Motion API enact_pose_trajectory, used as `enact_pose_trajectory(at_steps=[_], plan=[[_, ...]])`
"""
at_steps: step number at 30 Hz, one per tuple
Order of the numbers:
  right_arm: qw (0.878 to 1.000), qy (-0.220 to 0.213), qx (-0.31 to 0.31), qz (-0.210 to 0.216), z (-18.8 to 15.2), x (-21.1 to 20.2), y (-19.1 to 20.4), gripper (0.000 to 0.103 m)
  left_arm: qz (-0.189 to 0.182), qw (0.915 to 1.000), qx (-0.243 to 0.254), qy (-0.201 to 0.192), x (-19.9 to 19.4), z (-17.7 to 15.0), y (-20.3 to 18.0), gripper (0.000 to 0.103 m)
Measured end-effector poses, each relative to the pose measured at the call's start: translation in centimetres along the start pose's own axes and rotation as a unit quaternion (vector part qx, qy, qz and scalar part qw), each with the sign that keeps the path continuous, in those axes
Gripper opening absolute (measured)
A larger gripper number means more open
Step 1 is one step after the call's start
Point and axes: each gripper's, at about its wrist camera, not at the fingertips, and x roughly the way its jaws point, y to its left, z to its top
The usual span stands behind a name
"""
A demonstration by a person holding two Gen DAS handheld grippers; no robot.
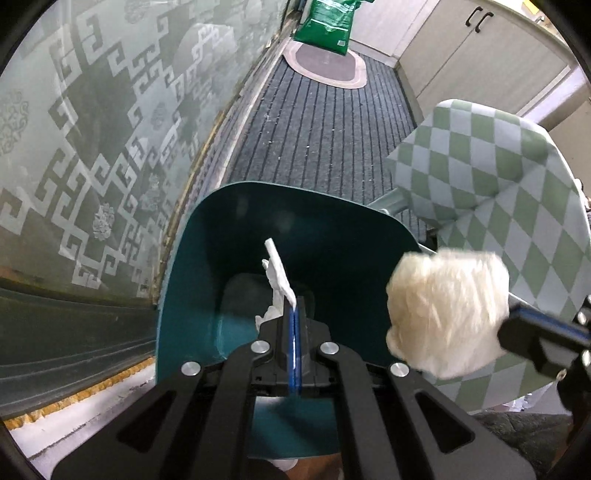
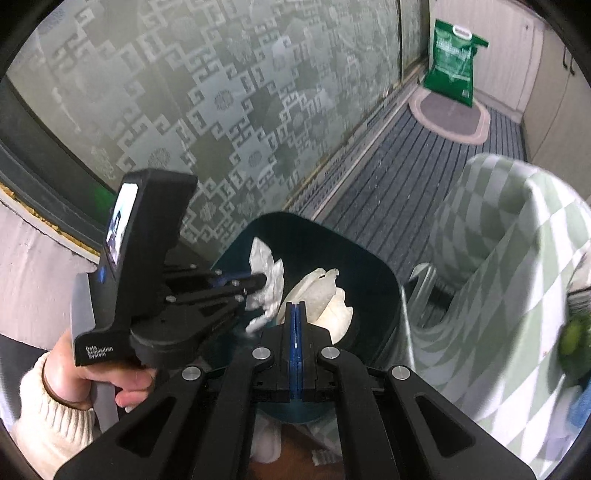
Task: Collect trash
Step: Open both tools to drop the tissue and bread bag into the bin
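Note:
A dark teal bin (image 1: 192, 280) stands open on the floor below both grippers. My left gripper (image 1: 294, 306) points down into its mouth, shut on a thin white scrap of crumpled tissue (image 1: 277, 271). To the right, over the bin's rim, my right gripper (image 1: 513, 317) is shut on a cream crumpled paper wad (image 1: 447, 314). In the right wrist view the right gripper (image 2: 295, 308) pinches that paper wad (image 2: 325, 295) above the bin (image 2: 384, 295). The left gripper (image 2: 260, 282) holds its tissue (image 2: 267, 277) just to the left, with a hand (image 2: 110, 376) on its handle.
A frosted patterned glass door (image 1: 92, 129) runs close along the bin's left. A green-and-white checked cloth (image 1: 480, 177) drapes over furniture on the right. Beyond lie a grey ribbed mat (image 1: 325, 122), an oval rug (image 1: 328, 62), a green bag (image 1: 328, 22) and cabinets (image 1: 480, 48).

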Motion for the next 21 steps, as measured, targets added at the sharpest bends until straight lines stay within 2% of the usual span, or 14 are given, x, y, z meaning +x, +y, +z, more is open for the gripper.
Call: enact_pose_trajectory(at_steps=[3, 6, 7, 8, 12, 17, 20, 21], plan=[[1.0, 0.01, -0.001, -0.001, -0.2, 0.4, 0.0, 0.004, 0.005, 1.0, 0.002, -0.003, -0.2, 0.0, -0.1, 0.001], [1.0, 0.014, -0.005, 0.006, -0.6, 0.4, 0.3, 0.032, 0.009, 0.9999, 0.002, -0.009, -0.3, 0.2, 0.0, 0.001], [1.0, 0.012, -0.008, 0.01, -0.8, 0.2, 0.6, 0.044, 0.009, 0.9999, 0.002, -0.014, -0.5, 0.2, 0.0, 0.001], [1.0, 0.011, -0.01, 0.01, -0.7, 0.2, 0.8, 0.049, 0.009, 0.9998, 0.003, -0.02, -0.7, 0.3, -0.1, 0.001], [1.0, -0.001, -0.012, 0.009, -0.9, -0.7, 0.9, 0.052, 0.009, 0.999, 0.004, -0.043, -1.9, 0.6, -0.3, 0.001], [0.998, -0.05, 0.01, 0.031, -0.7, -3.5, -0.1, 0.062, 0.001, 0.9979, 0.006, -0.065, -3.1, 0.7, -0.7, 0.001], [0.996, -0.08, 0.023, 0.034, -0.6, -5.2, -0.9, 0.064, -0.004, 0.9968, -0.003, -0.08, -3.8, 1.0, -0.5, 0.005], [0.995, -0.088, 0.027, 0.035, -0.7, -5.8, -1.1, 0.065, -0.006, 0.9964, -0.006, -0.084, -4.0, 1.0, -0.4, 0.011]])
